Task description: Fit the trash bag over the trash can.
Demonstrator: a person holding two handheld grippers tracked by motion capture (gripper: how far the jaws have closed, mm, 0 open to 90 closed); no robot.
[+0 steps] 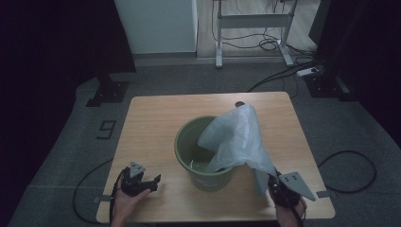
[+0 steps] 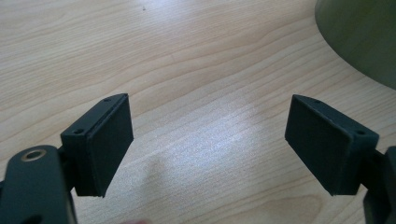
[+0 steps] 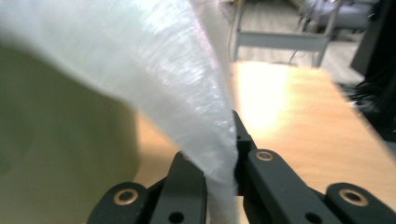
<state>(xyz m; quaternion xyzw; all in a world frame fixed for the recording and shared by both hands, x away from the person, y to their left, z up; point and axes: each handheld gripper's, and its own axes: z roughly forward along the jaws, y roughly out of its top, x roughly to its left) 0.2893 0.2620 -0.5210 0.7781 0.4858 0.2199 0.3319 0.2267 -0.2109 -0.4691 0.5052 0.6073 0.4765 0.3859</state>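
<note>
A green bucket [image 1: 201,177] stands in the middle of the wooden table [image 1: 156,118]. A translucent white plastic bag [image 1: 239,137] drapes over the bucket's right rim and hangs down its right side. My right gripper [image 1: 275,183] sits at the table's front right, shut on the bag's lower edge; in the right gripper view the bag [image 3: 187,93] runs down between its jaws [image 3: 219,163], beside the bucket wall [image 3: 60,140]. My left gripper [image 1: 153,182] rests at the front left, open, with bare wood between its pads [image 2: 109,144] and the bucket's side [image 2: 364,37] at upper right.
The table stands on grey floor. Cables [image 1: 350,165] lie on the floor at right and front left. A white desk frame [image 1: 253,28] and a white cabinet [image 1: 156,26] stand beyond the table. A dark stand base [image 1: 108,90] sits at the far left.
</note>
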